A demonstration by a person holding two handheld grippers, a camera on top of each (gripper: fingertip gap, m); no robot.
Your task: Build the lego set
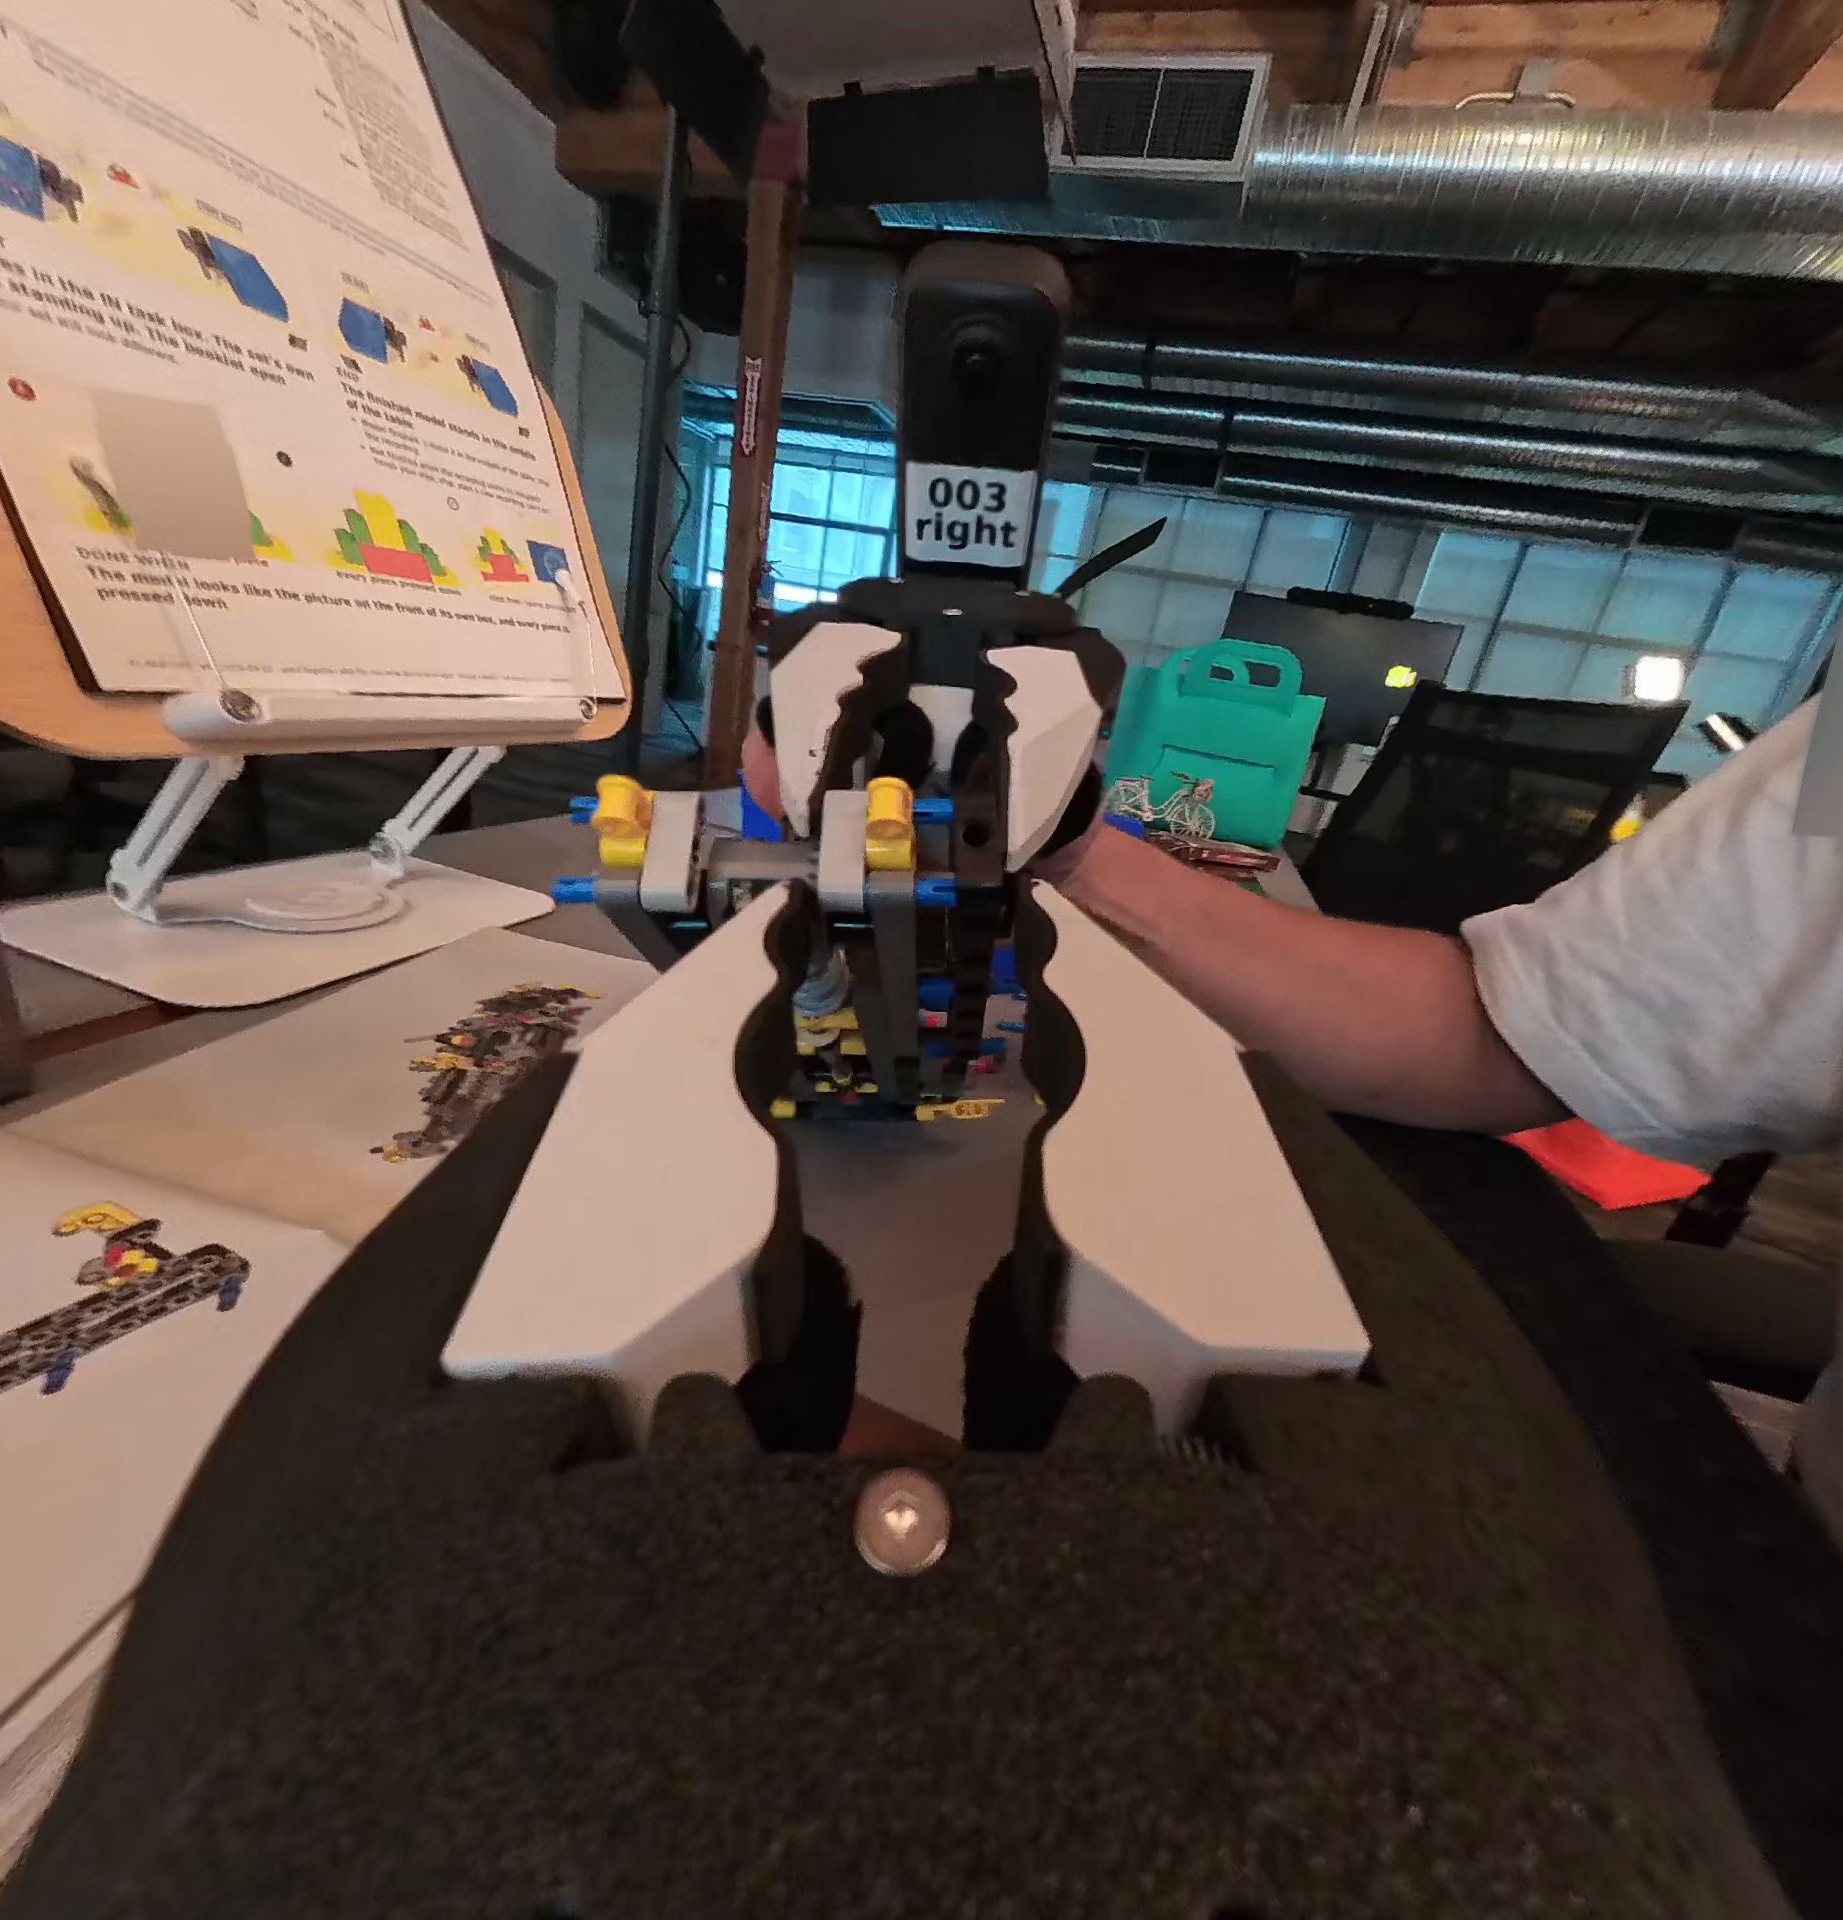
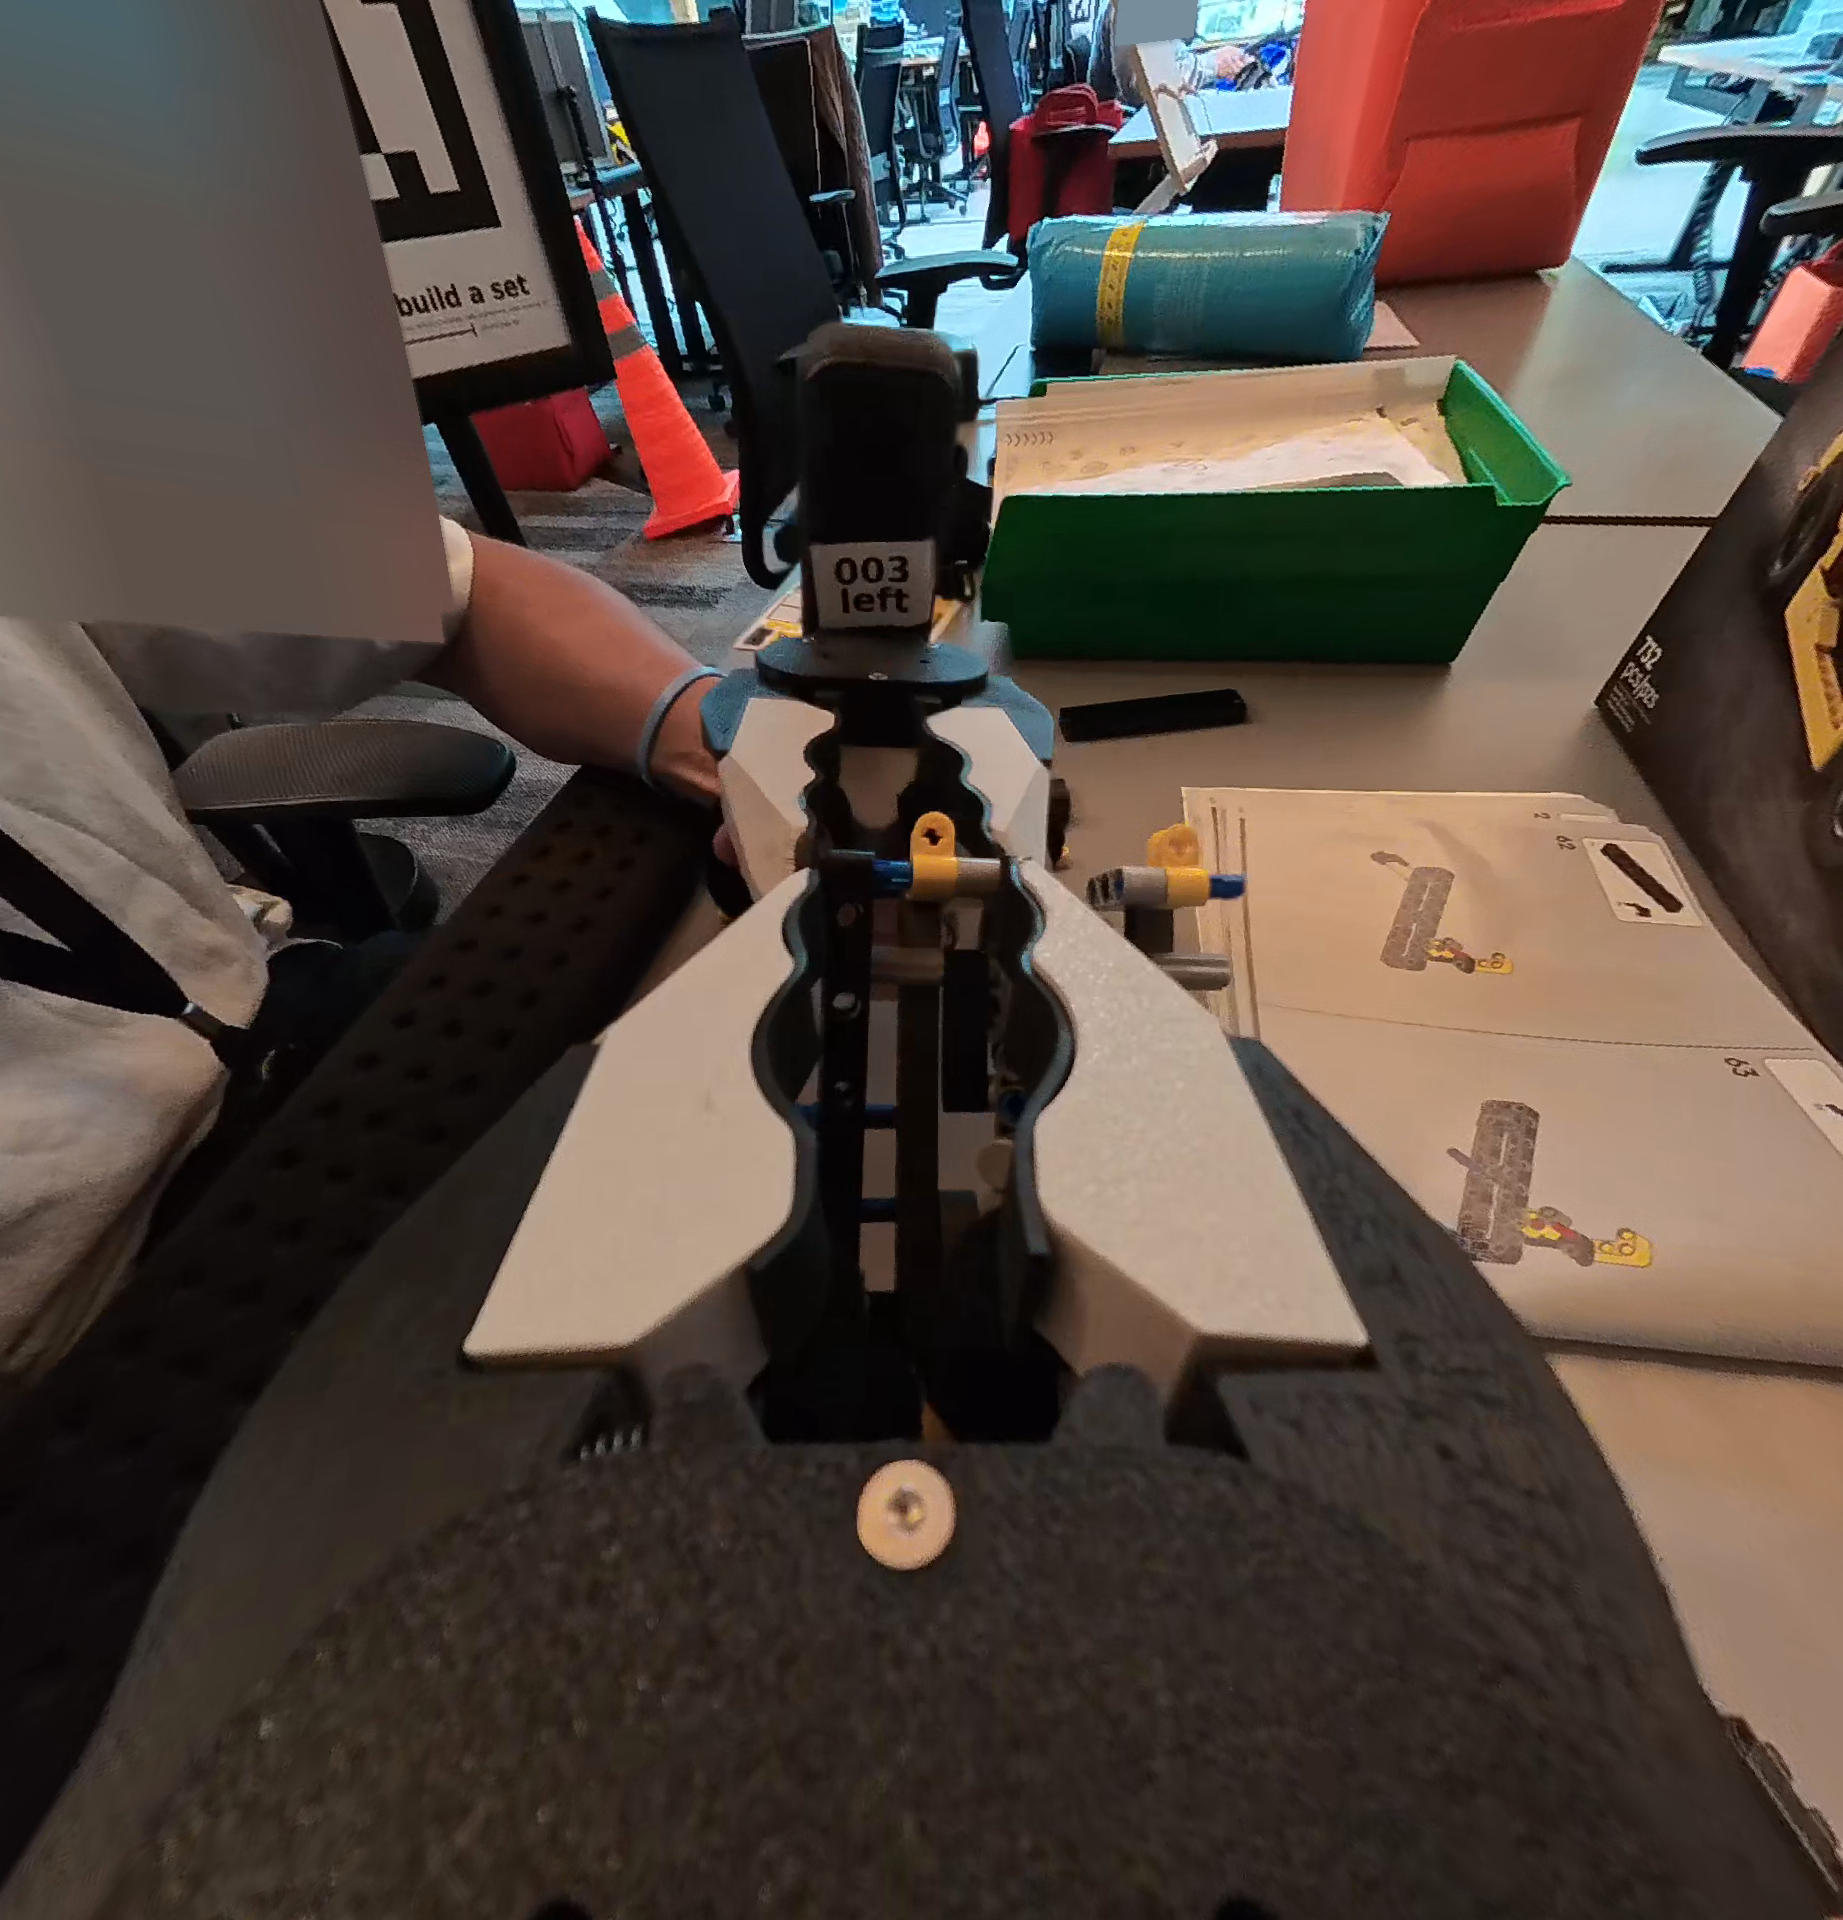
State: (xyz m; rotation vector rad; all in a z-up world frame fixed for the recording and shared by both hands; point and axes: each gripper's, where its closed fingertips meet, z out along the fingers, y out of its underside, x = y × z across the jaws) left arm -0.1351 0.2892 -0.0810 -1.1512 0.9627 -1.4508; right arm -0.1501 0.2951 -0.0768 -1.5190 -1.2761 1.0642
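The lego assembly (image 1: 875,997) is a black and grey beam frame with yellow connectors (image 1: 621,821) and blue pins, standing upright over the grey table. My left gripper (image 1: 906,904) is shut on its near side. My right gripper (image 1: 901,821) faces it from the far side and grips the same frame near the top. In the right wrist view, my right gripper (image 2: 912,883) is shut around the black beams of the assembly (image 2: 855,1039), with the left gripper (image 2: 896,821) opposite. A second yellow connector arm (image 2: 1166,883) sticks out to the right.
An open instruction booklet (image 2: 1519,1039) lies on the table beside the assembly and also shows in the left wrist view (image 1: 273,1091). A sheet on a stand (image 1: 273,364) is at the left. A green bin (image 2: 1260,561), a loose black beam (image 2: 1151,715) and the set's box (image 2: 1810,727) are nearby. Less than 4 cm separates the two grippers' tips.
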